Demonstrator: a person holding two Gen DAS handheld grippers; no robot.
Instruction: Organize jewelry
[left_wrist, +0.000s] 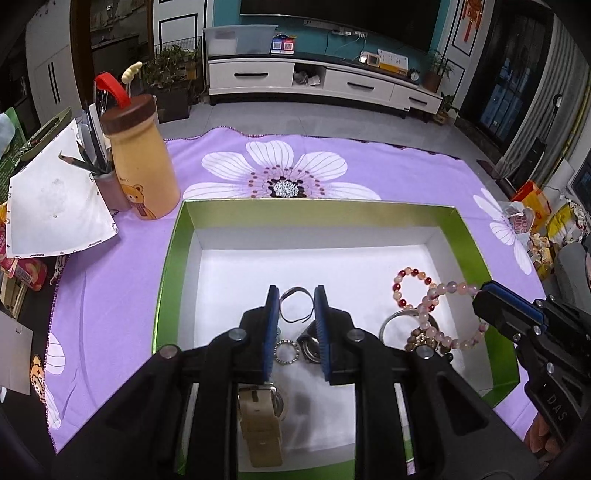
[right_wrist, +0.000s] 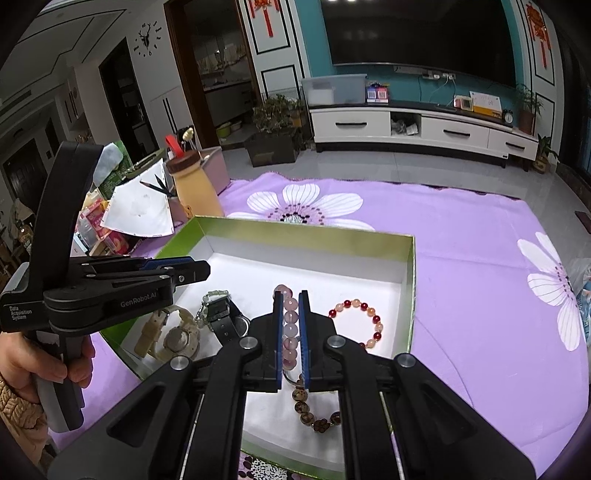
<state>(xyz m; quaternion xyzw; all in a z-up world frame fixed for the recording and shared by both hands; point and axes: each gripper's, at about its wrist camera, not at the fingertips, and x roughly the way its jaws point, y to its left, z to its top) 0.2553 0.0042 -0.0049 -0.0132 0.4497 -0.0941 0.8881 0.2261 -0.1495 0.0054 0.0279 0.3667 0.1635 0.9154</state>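
Between the right gripper's (right_wrist: 291, 332) narrow jaws sits the pink bead bracelet (right_wrist: 290, 325), pinched over the green box (right_wrist: 412, 291). Left gripper (left_wrist: 297, 325), jaws partly apart and holding nothing, hovers above the rings. Lift slowly so the trailing beads clear the red bracelet (right_wrist: 356, 323) beside them.

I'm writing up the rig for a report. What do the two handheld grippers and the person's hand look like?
Both the left gripper and the right gripper are matte black, with angular linkage arms, round silver pivot bolts and flat blue-padded jaws. The left one's side carries white lettering: "GenRobot.AI" and "Data Acquisition System", above a grey handle. The bare left hand shows a beige knitted cuff.
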